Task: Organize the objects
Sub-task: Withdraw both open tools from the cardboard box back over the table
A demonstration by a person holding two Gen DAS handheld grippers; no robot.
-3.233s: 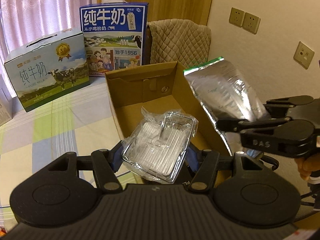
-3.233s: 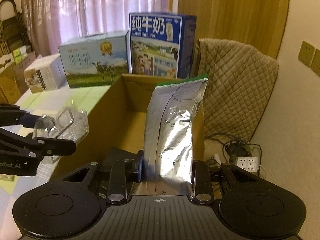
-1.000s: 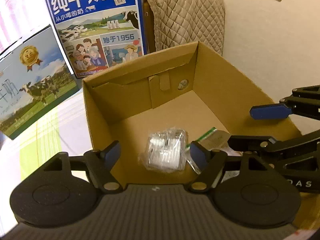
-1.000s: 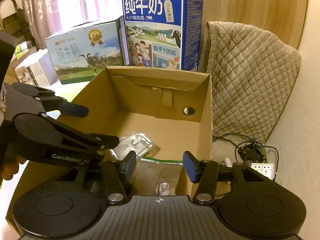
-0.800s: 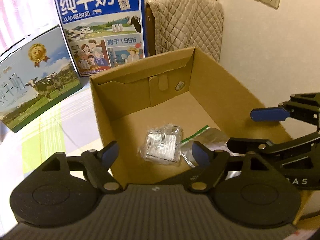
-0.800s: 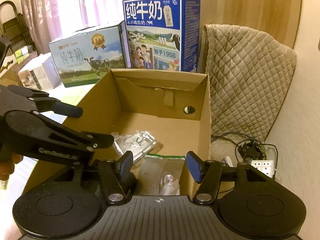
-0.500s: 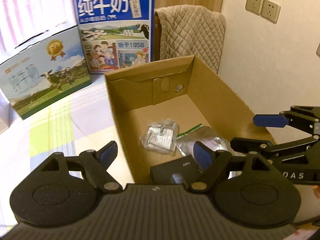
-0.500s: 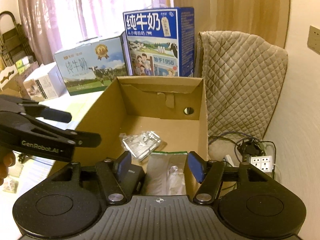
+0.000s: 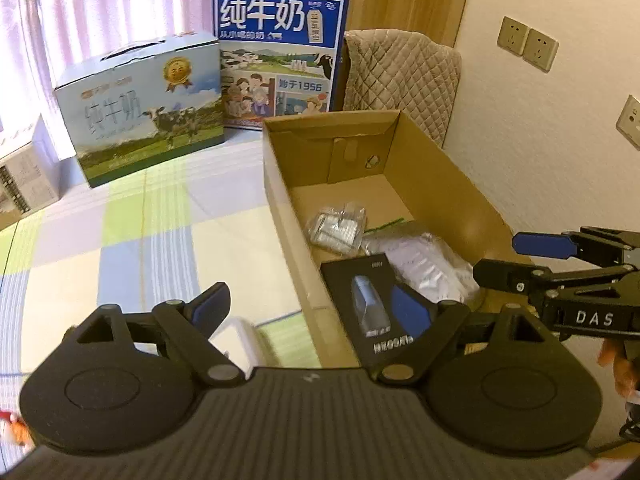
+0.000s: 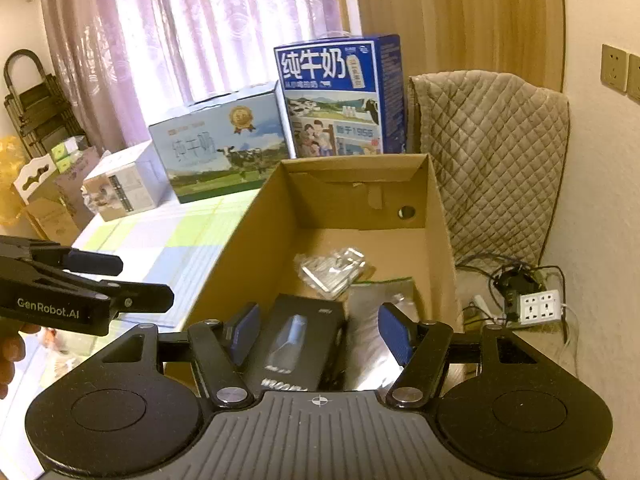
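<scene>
- Both tools empty, jaws apart: left tool [image 9: 310, 310] over the near-left edge of the cardboard box [image 9: 460, 184], right tool [image 10: 318, 330] over its near end.
- In the box: clear plastic pack [image 9: 340, 226], silver bag [image 9: 424, 260], black carton [image 9: 366, 296].
- Step looks like between drops; next, fetch another item, maybe the white thing [image 9: 240, 340] on the checked counter [image 9: 132, 232].
- Readable: "纯牛奶", "1956" on the blue milk box [image 9: 280, 60]; "DAS", "GenRobot.AI" on the tools.

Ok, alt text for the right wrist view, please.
Open right gripper hovers over a cardboard box holding a black product box, a silver foil bag and a clear plastic packet. Two milk cartons stand behind.
</scene>
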